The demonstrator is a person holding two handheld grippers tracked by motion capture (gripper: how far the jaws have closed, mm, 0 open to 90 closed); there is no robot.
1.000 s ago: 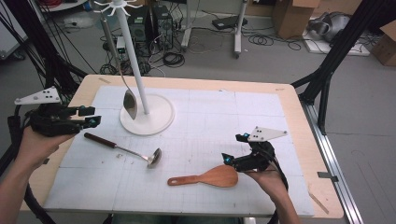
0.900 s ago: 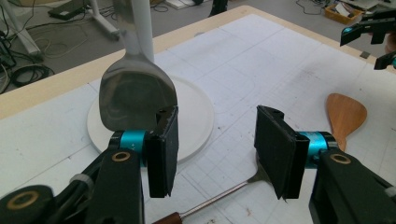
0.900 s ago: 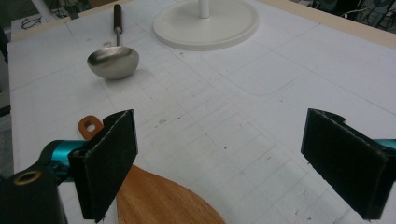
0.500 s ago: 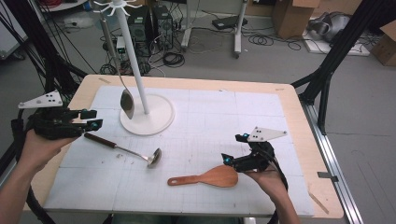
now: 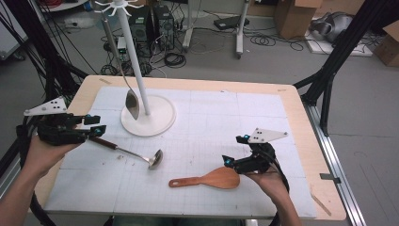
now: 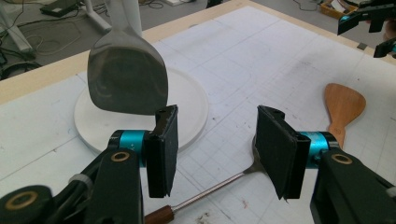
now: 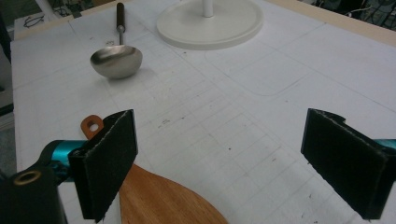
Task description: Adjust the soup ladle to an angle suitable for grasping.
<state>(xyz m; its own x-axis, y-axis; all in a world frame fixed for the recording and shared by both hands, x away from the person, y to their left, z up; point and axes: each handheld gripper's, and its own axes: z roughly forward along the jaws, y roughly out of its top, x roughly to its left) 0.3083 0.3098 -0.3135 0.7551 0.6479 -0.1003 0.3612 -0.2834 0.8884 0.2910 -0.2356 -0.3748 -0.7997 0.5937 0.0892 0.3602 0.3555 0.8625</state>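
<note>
A white hook stand [image 5: 148, 115] rises at the back left of the mat, and a metal spatula [image 5: 131, 101] hangs from it just above the base. A steel ladle [image 5: 136, 153] with a brown handle lies in front of the stand. A wooden spatula [image 5: 207, 179] lies near the front. My left gripper [image 5: 95, 124] is open and hovers over the ladle's handle end [image 6: 205, 193], with the metal spatula's blade [image 6: 126, 77] close ahead. My right gripper [image 5: 233, 149] is open wide just above the wooden spatula's blade [image 7: 159, 196], holding nothing.
The white gridded mat [image 5: 263, 117] covers a wooden table [image 5: 301, 122]. The stand's round base [image 7: 210, 23] and the ladle's bowl [image 7: 116, 60] lie ahead of the right gripper. Black frame legs, cables and boxes stand on the floor beyond the table.
My left gripper has dropped slightly and come nearer the ladle's handle. The hanging metal spatula sways a little. The right gripper has stayed in place.
</note>
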